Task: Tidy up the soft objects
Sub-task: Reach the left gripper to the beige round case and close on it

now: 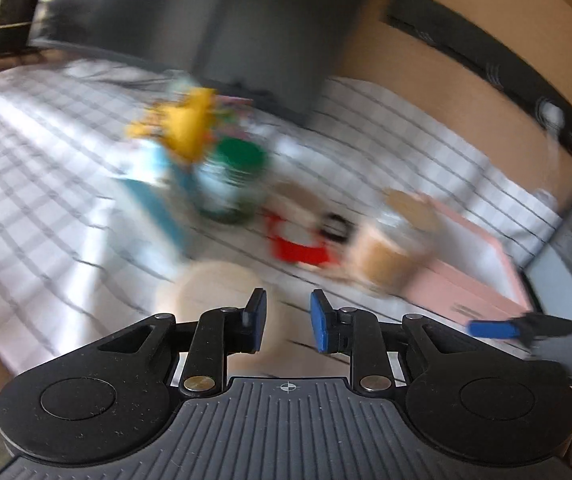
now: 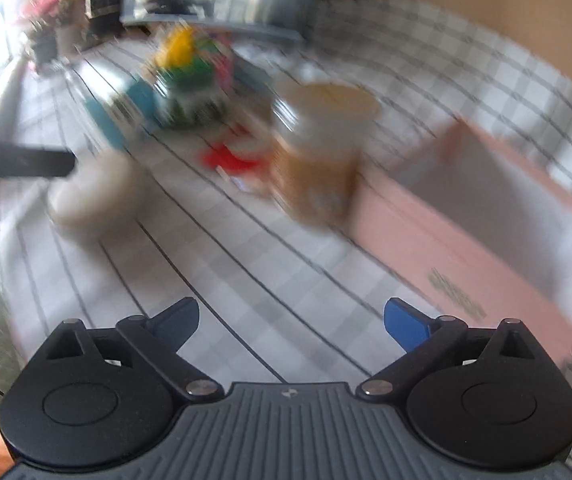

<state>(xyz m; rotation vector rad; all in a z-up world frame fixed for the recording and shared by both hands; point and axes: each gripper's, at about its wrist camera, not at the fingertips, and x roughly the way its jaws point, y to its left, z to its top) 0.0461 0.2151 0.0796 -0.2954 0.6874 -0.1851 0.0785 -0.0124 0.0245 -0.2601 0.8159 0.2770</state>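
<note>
Checked cloth covers the whole working surface, with brown cardboard standing behind it and a dark panel further back. Both views are smeared by motion, so details are hard to read.

What counts as soft here is best guessed: a cream, rounded object lies on the cloth towards the left, and a yellow toy-like shape sits on top of a cluster made of a teal carton and a green-lidded jar. A red item lies flat between that cluster and a tan jar with a pale lid. Just right of the tan jar an open pink box is set, its white interior showing empty; it is probably placed there as the bin into which soft things are to be gathered, which would explain its open top and its nearness to the clutter.

The left gripper is held above and just behind the cream object, tilted down at the cloth; its blue pads are drawn fairly close but nothing is pinched between them. The right gripper is carried over bare cloth in front of the pink box, angled downward, its tongs spread wide and empty. Neither tool is touching anything, so a pick is judged not yet begun.
</note>
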